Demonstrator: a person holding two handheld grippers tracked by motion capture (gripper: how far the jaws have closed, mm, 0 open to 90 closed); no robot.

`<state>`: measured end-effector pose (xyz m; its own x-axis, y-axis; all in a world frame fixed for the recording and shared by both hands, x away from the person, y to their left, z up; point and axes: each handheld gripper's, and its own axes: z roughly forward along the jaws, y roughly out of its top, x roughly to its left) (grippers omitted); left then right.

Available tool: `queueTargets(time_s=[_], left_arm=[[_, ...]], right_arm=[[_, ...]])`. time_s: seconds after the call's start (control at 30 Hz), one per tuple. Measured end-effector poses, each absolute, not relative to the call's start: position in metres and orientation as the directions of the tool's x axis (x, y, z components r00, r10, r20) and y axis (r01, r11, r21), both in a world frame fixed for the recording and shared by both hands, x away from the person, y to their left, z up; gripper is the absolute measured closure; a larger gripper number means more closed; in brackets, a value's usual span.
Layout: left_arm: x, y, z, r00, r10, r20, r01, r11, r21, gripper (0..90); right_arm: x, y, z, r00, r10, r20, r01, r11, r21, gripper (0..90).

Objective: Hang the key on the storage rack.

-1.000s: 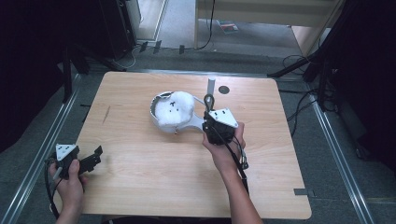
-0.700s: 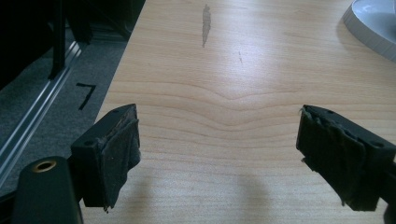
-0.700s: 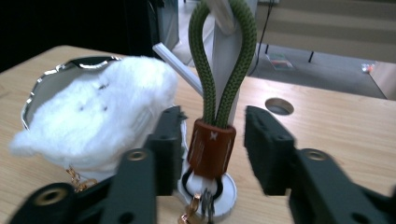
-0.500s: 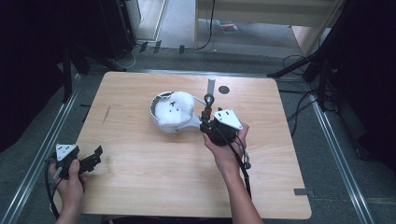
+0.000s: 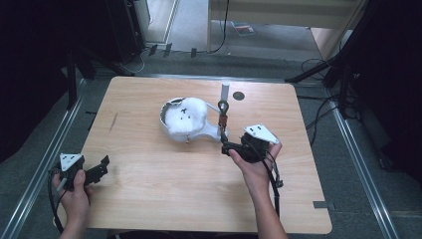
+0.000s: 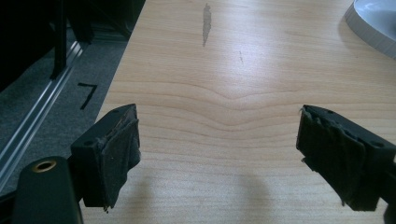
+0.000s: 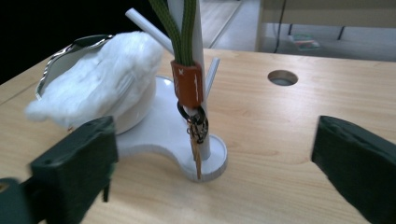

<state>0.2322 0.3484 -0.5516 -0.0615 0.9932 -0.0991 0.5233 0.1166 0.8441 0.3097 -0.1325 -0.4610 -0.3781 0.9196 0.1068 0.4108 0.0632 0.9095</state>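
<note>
A lab or recording studio, by the look of it. The bare wooden table under the left gripper's fingers stands inside metal floor rails on grey carpet. Beyond the fingers, at the far side, black stands and loose cables line dark surroundings.

The left tool is seen with its two black jaws spread wide apart and nothing held between them, bare wooden tabletop lying below. A dark streak is marked farther off, and a white rim at far right.
</note>
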Motion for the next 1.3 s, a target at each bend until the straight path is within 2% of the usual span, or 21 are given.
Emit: queueTargets(time_s=[0.73, 1.13, 1.3], left_arm=[[0.231, 0.348, -0.552, -0.063, 0.993, -0.099, 0.515, 0.117, 0.849, 14.1], [0.231, 0.348, -0.551, -0.064, 0.993, -0.101, 0.515, 0.120, 0.849, 14.1], [0.231, 0.348, -0.552, -0.064, 0.993, -0.102, 0.513, 0.120, 0.850, 14.1]], right_arm=[[0.270, -0.196, -0.510, -0.323, 0.943, 0.075, 0.452, 0.084, 0.888, 0.0], [0.249, -0.246, -0.527, -0.252, 0.967, 0.041, 0.456, 0.081, 0.886, 0.0], [0.240, -0.268, -0.532, -0.222, 0.973, 0.058, 0.459, 0.052, 0.887, 0.0]])
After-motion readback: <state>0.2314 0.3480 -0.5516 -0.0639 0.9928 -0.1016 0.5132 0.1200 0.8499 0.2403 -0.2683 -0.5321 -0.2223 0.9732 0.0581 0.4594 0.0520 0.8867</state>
